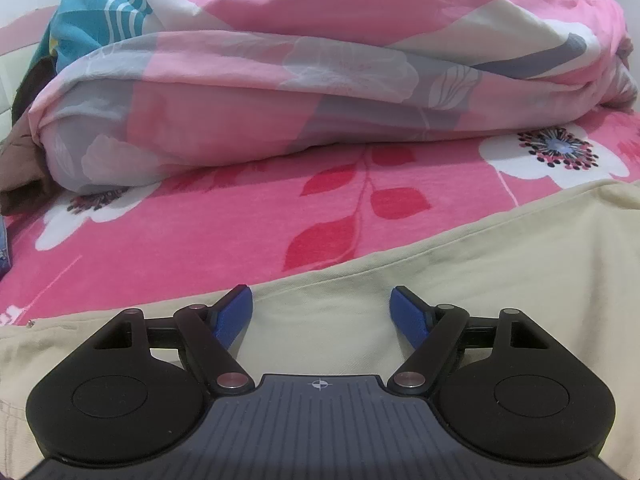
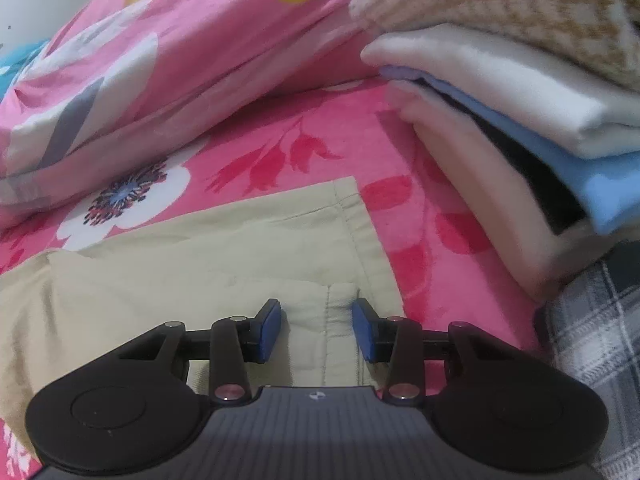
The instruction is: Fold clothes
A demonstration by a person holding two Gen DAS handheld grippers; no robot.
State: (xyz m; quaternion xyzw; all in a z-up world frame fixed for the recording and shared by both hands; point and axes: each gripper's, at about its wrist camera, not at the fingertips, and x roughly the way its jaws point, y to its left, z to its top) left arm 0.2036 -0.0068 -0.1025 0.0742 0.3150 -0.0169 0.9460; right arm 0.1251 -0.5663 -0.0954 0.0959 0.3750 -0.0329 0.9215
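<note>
A beige garment (image 1: 460, 280) lies flat on a pink floral bedspread (image 1: 200, 232). My left gripper (image 1: 320, 300) hovers low over it, its blue pads spread wide with only flat cloth showing between them. In the right wrist view the same beige garment (image 2: 224, 248) ends in a stitched hem at its far right corner. My right gripper (image 2: 316, 314) sits over a seam near that edge. Its jaws stand partly apart, the seam lies between the pads, and the pads do not pinch it.
A bulky pink and grey floral duvet (image 1: 300, 80) is heaped behind the garment. A stack of folded clothes (image 2: 500, 112) in white, blue and cream rests at the right, with a brown checked cloth on top. Grey plaid fabric (image 2: 592, 340) lies at the lower right.
</note>
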